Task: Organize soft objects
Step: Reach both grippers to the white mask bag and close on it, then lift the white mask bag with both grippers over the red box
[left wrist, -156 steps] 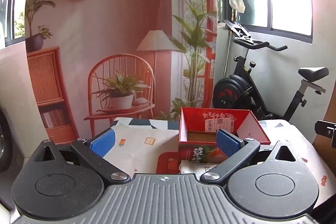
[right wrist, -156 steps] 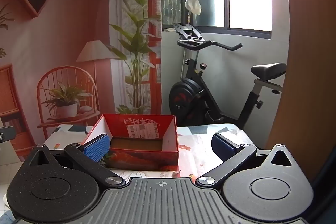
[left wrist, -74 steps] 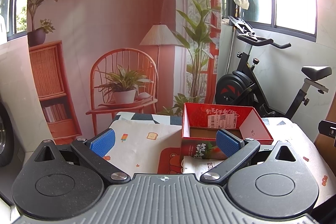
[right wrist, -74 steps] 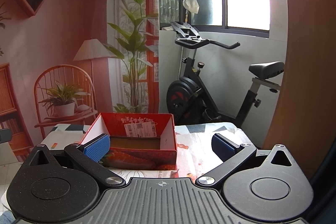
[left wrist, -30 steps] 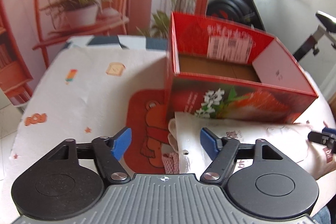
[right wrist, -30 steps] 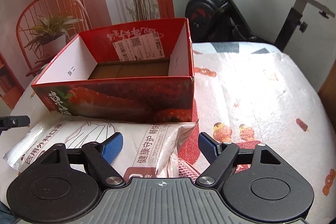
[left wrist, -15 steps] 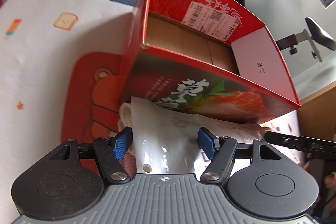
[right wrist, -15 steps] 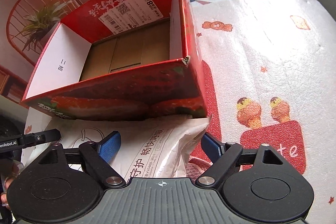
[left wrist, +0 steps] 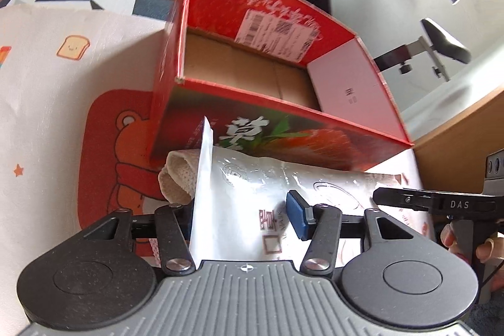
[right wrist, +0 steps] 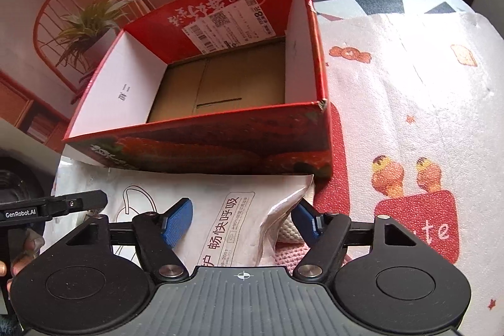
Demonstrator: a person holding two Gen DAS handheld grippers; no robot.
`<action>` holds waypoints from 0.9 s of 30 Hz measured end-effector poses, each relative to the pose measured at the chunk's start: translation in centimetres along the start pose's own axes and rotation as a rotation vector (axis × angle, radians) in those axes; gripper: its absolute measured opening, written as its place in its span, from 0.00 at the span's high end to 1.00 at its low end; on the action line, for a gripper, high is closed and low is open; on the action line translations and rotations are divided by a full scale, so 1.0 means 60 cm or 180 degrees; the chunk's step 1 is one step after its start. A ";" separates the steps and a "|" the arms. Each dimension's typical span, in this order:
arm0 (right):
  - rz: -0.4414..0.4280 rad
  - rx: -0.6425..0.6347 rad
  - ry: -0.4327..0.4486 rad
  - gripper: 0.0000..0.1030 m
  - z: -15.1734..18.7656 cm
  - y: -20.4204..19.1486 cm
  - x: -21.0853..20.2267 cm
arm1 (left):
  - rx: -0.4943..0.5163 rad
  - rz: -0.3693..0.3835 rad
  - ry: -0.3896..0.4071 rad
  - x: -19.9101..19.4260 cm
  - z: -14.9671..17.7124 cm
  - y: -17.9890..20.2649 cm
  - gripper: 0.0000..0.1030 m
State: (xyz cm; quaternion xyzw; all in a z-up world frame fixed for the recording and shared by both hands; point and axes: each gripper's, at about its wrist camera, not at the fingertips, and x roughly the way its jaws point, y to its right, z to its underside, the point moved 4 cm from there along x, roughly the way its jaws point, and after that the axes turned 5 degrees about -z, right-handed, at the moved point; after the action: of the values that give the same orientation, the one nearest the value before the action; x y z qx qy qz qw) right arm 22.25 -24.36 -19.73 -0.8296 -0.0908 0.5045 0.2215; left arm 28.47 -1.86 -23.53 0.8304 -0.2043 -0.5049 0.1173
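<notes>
1. The left hand-held gripper (left wrist: 242, 218) has just been closing on the left end of a white plastic packet (left wrist: 252, 178). That end is bent up on edge and hides one pad. The blue pad (left wrist: 297, 218) on the other side seems to rest against the film, so it looks clamped, though lightly.

2. The right hand-held gripper (right wrist: 242, 221) has also been closing, around the right end of the same packet (right wrist: 189, 203). One blue pad (right wrist: 176, 222) lies on the printed face. The other is tucked under the crumpled corner, so I read this too as a grip on the packet.

3. The packet lies flat on the patterned cloth (right wrist: 409, 103) covering the tabletop, just in front of the near wall of an open red box (right wrist: 201, 140), touching it or nearly so. The box looks empty down to its cardboard floor.

4. A beige knitted piece (left wrist: 176, 175) pokes out from under the packet's left end, and something pink and knitted (right wrist: 293, 255) shows under the right end.

5. What might go wrong:
   - The film is slick and puffy, so shallow bites at the edges could slip once it is lifted.
   - If the two hands rise unevenly, the packet could sag and catch the box's front wall.
   - A pad could snag the knitted pieces underneath and drag them along.
</notes>
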 end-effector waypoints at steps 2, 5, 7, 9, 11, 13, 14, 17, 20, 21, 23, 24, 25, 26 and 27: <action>-0.0001 -0.0111 0.0062 0.41 0.000 -0.012 -0.017 | 0.0049 0.0035 0.0055 -0.015 0.001 0.002 0.48; 0.0021 -0.0234 0.0154 0.54 -0.002 -0.024 -0.044 | 0.0109 0.0063 0.0127 -0.037 0.002 0.006 0.51; -0.0024 -0.0245 0.0232 0.56 -0.005 -0.028 -0.059 | 0.0157 0.0084 0.0198 -0.051 -0.001 0.010 0.53; -0.0038 -0.0301 0.0330 0.60 -0.006 -0.034 -0.075 | 0.0225 0.0098 0.0282 -0.070 -0.002 0.015 0.54; -0.0026 -0.0382 0.0426 0.66 -0.007 -0.043 -0.091 | 0.0327 0.0075 0.0374 -0.090 -0.006 0.023 0.55; 0.0002 -0.0451 0.0511 0.68 -0.009 -0.053 -0.104 | 0.0397 0.0066 0.0457 -0.110 -0.008 0.031 0.56; 0.0007 -0.0471 0.0559 0.69 -0.009 -0.059 -0.111 | 0.0410 0.0071 0.0489 -0.119 -0.010 0.034 0.56; 0.0022 -0.0557 0.0719 0.70 -0.013 -0.077 -0.135 | 0.0479 0.0087 0.0637 -0.145 -0.014 0.045 0.56; 0.0040 -0.0658 0.0913 0.71 -0.023 -0.096 -0.159 | 0.0522 0.0082 0.0799 -0.172 -0.024 0.060 0.56; 0.0032 -0.0673 0.0981 0.71 -0.028 -0.101 -0.168 | 0.0525 0.0079 0.0863 -0.180 -0.030 0.065 0.56; 0.0011 -0.0703 0.1127 0.71 -0.040 -0.110 -0.186 | 0.0544 0.0082 0.1005 -0.198 -0.041 0.077 0.57; 0.0008 -0.0727 0.1200 0.71 -0.045 -0.113 -0.195 | 0.0561 0.0085 0.1081 -0.205 -0.047 0.083 0.57; 0.0014 -0.0772 0.1286 0.71 -0.053 -0.119 -0.204 | 0.0585 0.0077 0.1158 -0.211 -0.053 0.091 0.57; 0.0026 -0.0824 0.1370 0.71 -0.059 -0.124 -0.212 | 0.0618 0.0064 0.1239 -0.217 -0.059 0.098 0.57; 0.0042 -0.0875 0.1460 0.71 -0.067 -0.129 -0.220 | 0.0654 0.0042 0.1321 -0.221 -0.066 0.106 0.57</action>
State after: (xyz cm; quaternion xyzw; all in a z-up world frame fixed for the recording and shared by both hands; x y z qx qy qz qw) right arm 20.07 -23.54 -4.06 -0.9451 -0.1006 0.2877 0.1182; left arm 25.17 -1.50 -8.63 0.9227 -0.2316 -0.2991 0.0749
